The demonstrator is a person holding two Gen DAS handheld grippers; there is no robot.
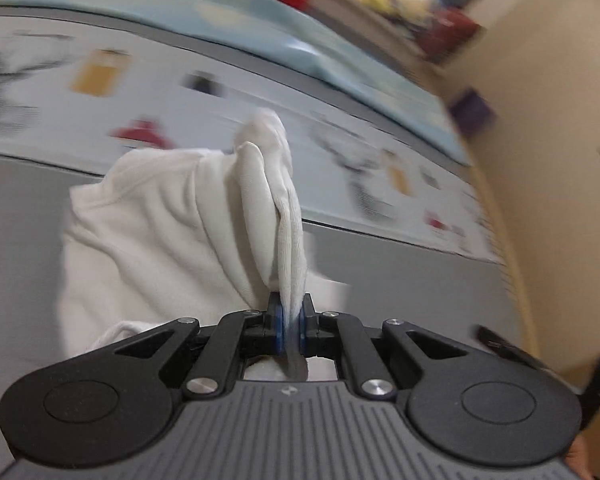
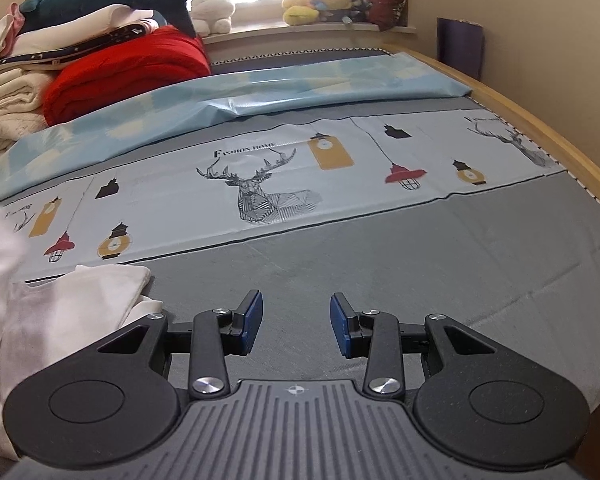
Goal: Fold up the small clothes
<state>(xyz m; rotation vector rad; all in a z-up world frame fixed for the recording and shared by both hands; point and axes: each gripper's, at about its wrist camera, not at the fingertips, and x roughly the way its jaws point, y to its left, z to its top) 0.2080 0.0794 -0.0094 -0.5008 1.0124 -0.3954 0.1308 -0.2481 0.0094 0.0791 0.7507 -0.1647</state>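
A small white garment (image 1: 160, 232) hangs bunched in the left wrist view. My left gripper (image 1: 291, 322) is shut on a fold of it and holds it above the grey bed sheet (image 1: 400, 280); that view is motion-blurred. In the right wrist view the same white garment (image 2: 72, 304) lies at the lower left on the grey sheet (image 2: 420, 264), partly lifted at the far left. My right gripper (image 2: 296, 322) is open and empty, low over the sheet just right of the garment.
A printed strip with deer and lanterns (image 2: 260, 184) crosses the bed. Behind it lie a light blue cover (image 2: 260, 92), a red quilt (image 2: 132, 72) and stacked bedding (image 2: 8, 92). A wooden bed rail (image 2: 560, 148) runs along the right. Plush toys (image 2: 320, 0) sit on the windowsill.
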